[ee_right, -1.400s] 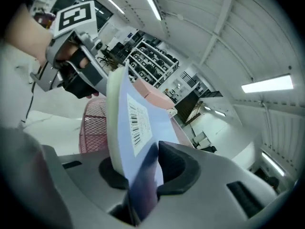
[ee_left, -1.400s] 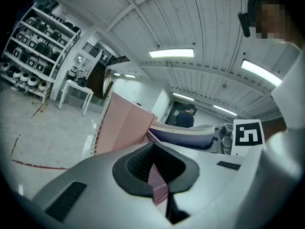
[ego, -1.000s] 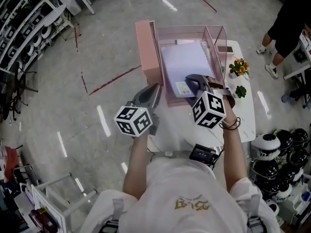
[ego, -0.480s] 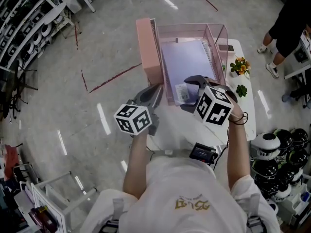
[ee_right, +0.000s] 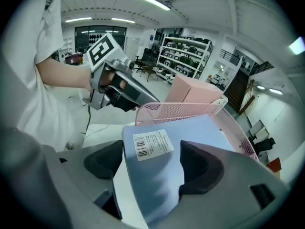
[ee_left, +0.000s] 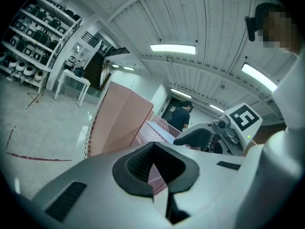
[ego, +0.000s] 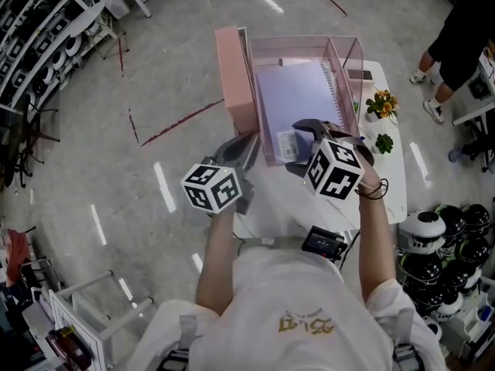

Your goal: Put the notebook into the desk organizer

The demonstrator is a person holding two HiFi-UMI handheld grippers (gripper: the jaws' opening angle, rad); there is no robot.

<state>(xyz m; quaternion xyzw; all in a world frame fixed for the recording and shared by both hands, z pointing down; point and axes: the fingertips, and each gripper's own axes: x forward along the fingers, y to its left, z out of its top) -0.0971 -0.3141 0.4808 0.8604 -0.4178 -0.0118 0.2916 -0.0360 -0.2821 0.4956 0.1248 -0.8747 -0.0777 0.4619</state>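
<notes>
Since a second earlier, the right gripper (ee_right: 151,162) had just been opening its jaws, now wide apart around the notebook's (ego: 298,99) near corner without pressing it. The notebook stretched lengthwise straight ahead, inside the desk organizer (ego: 234,76). The left gripper (ego: 238,154), closed and empty, was beside it and farther away.

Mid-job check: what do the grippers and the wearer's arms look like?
Left gripper and right gripper are light grey shells with black jaw pads, each carrying a white cube of black square markers. A dark cable hangs from the left one. The person wears a white short-sleeved T-shirt and dark bands on the right wrist. The right jaws have just been opening, the notebook between them.
</notes>
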